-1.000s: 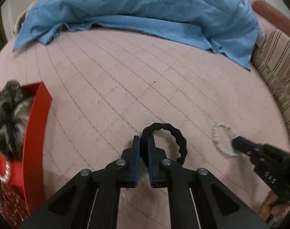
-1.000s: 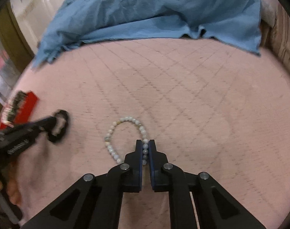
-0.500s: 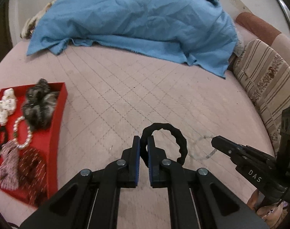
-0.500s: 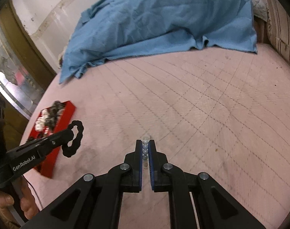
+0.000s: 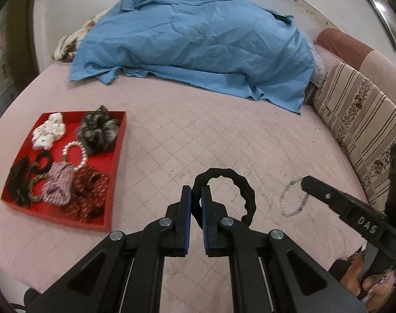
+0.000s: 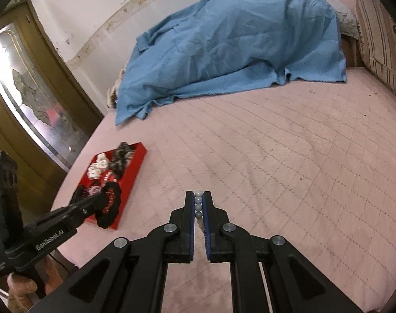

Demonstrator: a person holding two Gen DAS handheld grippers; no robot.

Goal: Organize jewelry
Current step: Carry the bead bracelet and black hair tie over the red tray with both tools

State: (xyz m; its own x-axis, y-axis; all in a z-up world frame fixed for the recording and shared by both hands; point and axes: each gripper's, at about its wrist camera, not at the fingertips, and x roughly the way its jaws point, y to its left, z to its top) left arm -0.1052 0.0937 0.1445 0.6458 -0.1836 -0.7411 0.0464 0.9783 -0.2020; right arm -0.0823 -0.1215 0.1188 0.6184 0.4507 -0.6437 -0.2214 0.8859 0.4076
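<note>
Under the blue cloth [image 5: 198,52] something bulky lies on the bed — only a patterned corner [image 5: 65,45] pokes out at its left end. In the red tray [image 5: 108,182] the dark pieces at the near edge blur together. The bead bracelet [image 6: 198,206] shows just a few beads between the right gripper's fingers [image 6: 207,208] — the rest hangs out of sight. The hand [image 5: 367,281] is cut off at the frame's corner.

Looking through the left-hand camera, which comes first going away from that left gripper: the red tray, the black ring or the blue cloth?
1. Black ring: pinched in the left gripper jaws.
2. Red tray: left side, on the pink bed.
3. Blue cloth: heaped at the far end.
</note>
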